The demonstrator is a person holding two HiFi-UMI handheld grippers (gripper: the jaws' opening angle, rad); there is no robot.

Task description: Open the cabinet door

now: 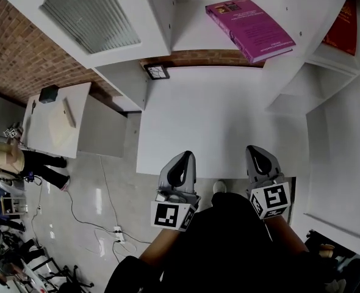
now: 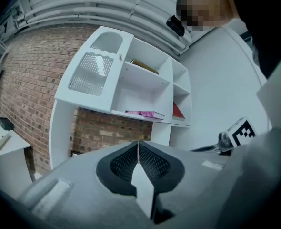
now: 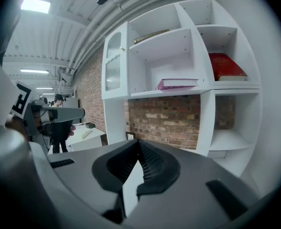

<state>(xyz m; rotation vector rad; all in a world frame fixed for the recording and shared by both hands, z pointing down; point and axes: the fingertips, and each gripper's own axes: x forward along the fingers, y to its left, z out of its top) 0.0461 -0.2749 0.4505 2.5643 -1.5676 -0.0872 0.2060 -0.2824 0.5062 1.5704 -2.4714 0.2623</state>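
Note:
The cabinet door (image 1: 88, 14), white with ribbed glass, sits shut at the top left of a white shelf unit; it also shows as the door (image 2: 90, 73) with a small knob (image 2: 121, 56) and as the door (image 3: 113, 68). My left gripper (image 1: 186, 156) and right gripper (image 1: 255, 149) hang side by side low in the head view, over the near edge of a white desk (image 1: 223, 121), well short of the door. The jaws of both are shut with nothing between them, as the left gripper (image 2: 138, 144) and right gripper (image 3: 138, 144) show in their own views.
A pink book (image 1: 250, 28) lies on the middle shelf and a red book (image 1: 342, 26) in the right compartment. A small frame (image 1: 157, 71) leans at the desk's back. To the left stand a side table (image 1: 55, 118) and a person (image 1: 9, 157); cables (image 1: 116, 231) trail on the floor.

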